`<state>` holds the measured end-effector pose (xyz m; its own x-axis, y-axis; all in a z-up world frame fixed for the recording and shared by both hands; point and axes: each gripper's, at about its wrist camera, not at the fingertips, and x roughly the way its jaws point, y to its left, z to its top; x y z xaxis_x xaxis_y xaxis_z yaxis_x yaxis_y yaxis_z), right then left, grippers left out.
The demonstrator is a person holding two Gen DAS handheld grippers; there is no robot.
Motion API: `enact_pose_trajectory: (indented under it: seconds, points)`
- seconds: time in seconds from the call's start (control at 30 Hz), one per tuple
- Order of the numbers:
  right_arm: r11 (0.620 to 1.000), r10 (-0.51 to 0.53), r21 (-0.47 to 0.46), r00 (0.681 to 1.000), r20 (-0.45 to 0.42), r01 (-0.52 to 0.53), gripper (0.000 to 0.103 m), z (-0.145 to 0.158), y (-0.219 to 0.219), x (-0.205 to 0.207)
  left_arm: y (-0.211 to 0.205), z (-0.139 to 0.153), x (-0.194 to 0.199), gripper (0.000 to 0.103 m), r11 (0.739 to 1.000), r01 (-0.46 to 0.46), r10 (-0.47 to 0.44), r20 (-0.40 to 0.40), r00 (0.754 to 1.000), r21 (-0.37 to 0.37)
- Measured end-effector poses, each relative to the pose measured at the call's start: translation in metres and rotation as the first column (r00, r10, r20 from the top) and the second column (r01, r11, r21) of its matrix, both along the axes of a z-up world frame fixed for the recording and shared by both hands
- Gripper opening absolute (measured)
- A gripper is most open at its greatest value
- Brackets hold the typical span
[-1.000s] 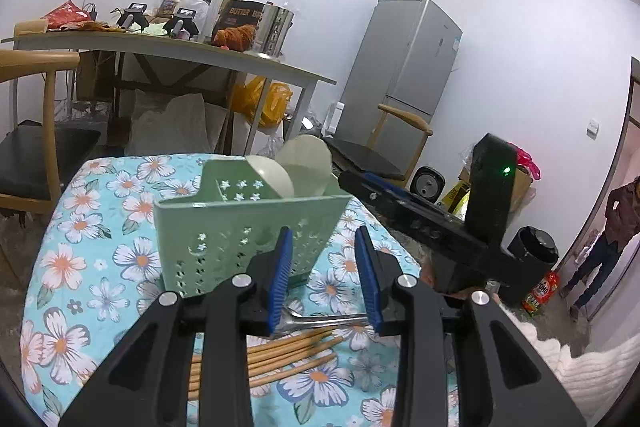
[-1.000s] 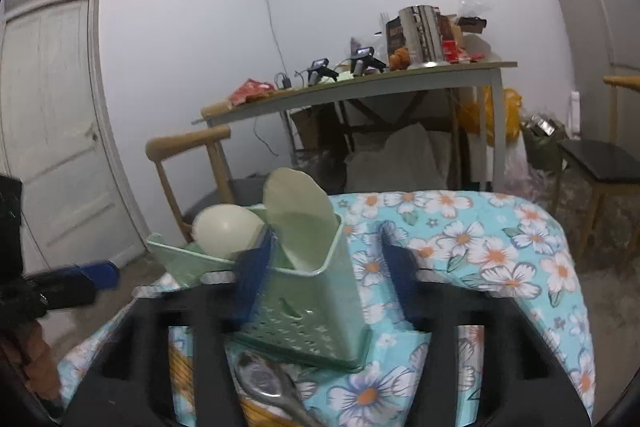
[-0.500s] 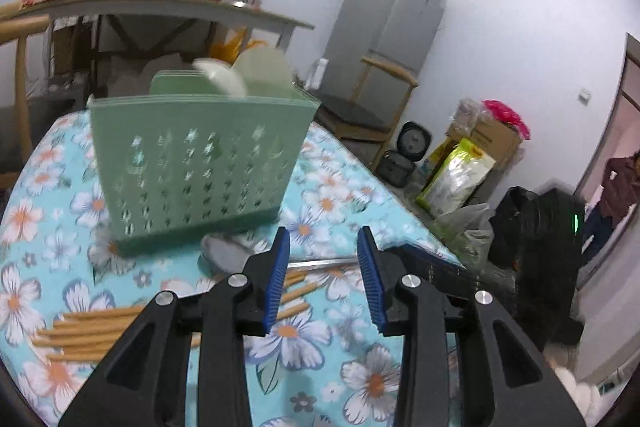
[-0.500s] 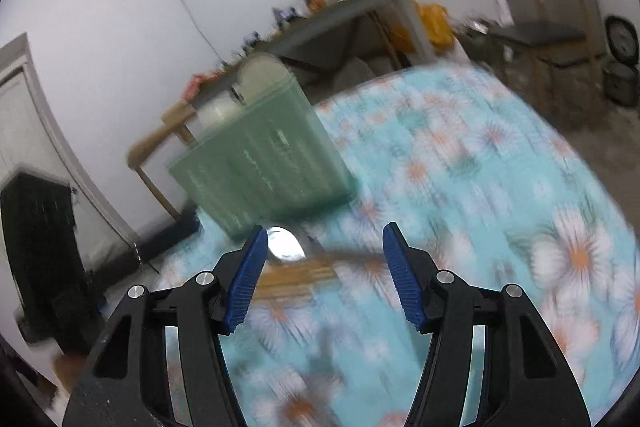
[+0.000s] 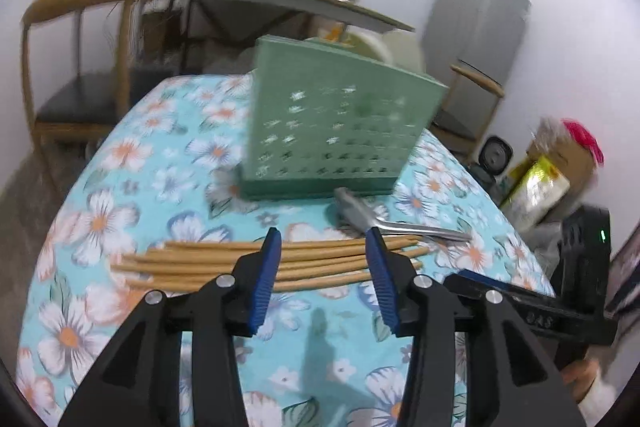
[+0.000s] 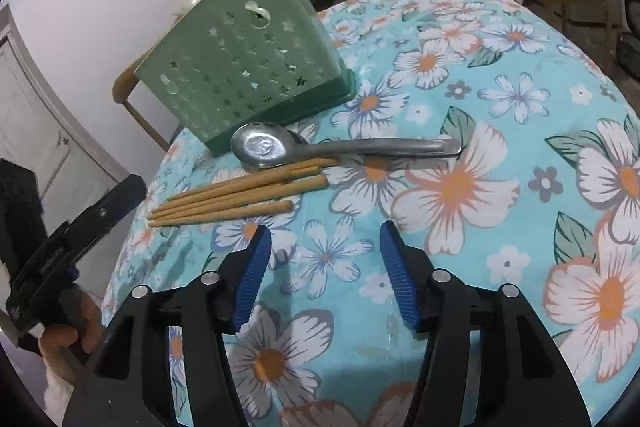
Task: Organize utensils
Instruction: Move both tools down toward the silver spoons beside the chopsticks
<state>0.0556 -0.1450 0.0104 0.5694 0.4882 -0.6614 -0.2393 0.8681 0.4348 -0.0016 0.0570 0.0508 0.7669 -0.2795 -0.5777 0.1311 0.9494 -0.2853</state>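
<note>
— Two claws, how do they stand?
— Left claw (image 5: 322,247) has just been widening, right claw (image 6: 325,239) narrowing; both apart, empty.
— Utensils?
— Steel spoon (image 6: 340,147) and tan chopsticks (image 6: 240,195) lie on the counter (image 6: 500,107) before a green basket (image 6: 244,67).

Utensils inside the green holder (image 6: 244,67) are mostly hidden behind its wall.

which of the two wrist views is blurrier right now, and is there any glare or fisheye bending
Left wrist view is blurrier: the green perforated plastic basket and the background shelf smear, though the tan wooden chopsticks stay readable. Right wrist view is sharp, with glare on the bowl of the shiny metal spoon. Both views curve the floral blue tablecloth edges and have dark rounded corners.
</note>
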Motion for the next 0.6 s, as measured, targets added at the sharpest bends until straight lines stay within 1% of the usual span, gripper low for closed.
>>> enact_pose_trajectory:
  seconds: [0.07,0.13,0.2,0.23,0.37,0.4,0.43,0.47,0.5,0.53,0.6]
  points:
    - [1.0,0.011,0.007,1.0,-0.002,-0.011,0.057,-0.001,0.001,0.0,0.003,-0.003,0.003,0.042,1.0,-0.024,0.024,-0.014,1.0,0.008]
    - [0.999,0.027,0.036,1.0,-0.005,-0.027,0.063,-0.001,-0.001,0.002,0.004,-0.004,0.003,0.042,1.0,-0.023,0.024,-0.009,1.0,0.011]
    - [0.999,0.025,0.048,1.0,-0.006,-0.025,0.063,-0.002,-0.002,0.001,0.0,-0.005,0.005,0.042,1.0,-0.019,0.019,-0.007,1.0,0.02]
    - [0.999,0.025,0.037,1.0,-0.004,-0.024,0.064,-0.001,-0.001,0.0,-0.002,-0.006,0.006,0.042,0.999,-0.017,0.017,-0.009,1.0,0.028]
    - [0.999,0.028,-0.047,1.0,0.004,-0.027,0.065,0.002,0.013,0.0,-0.011,-0.01,0.007,0.044,0.998,-0.014,0.016,-0.033,0.999,0.064]
    - [0.997,0.026,-0.071,1.0,0.008,-0.026,0.065,0.002,0.016,-0.001,-0.013,-0.014,0.008,0.044,0.998,-0.019,0.022,-0.049,0.999,0.057]
    - [0.992,0.026,-0.121,1.0,0.017,-0.024,0.065,0.003,0.022,-0.003,-0.013,-0.018,0.009,0.045,0.999,-0.02,0.023,-0.07,0.997,0.034]
    - [0.988,0.028,-0.151,0.999,0.022,-0.025,0.066,0.003,0.026,-0.004,-0.015,-0.026,0.012,0.048,1.0,-0.012,0.013,-0.106,0.994,0.006]
    - [0.984,0.036,-0.175,0.999,0.027,-0.03,0.07,0.003,0.03,-0.006,-0.016,-0.033,0.015,0.049,1.0,-0.008,0.007,-0.144,0.99,-0.004]
    - [0.98,0.049,-0.194,0.998,0.028,-0.043,0.075,0.003,0.034,-0.007,-0.018,-0.035,0.016,0.049,1.0,-0.011,0.011,-0.152,0.988,0.004]
    - [0.974,0.077,-0.215,0.997,0.026,-0.069,0.082,0.003,0.039,-0.007,-0.019,-0.033,0.017,0.051,1.0,-0.013,0.015,-0.15,0.989,0.015]
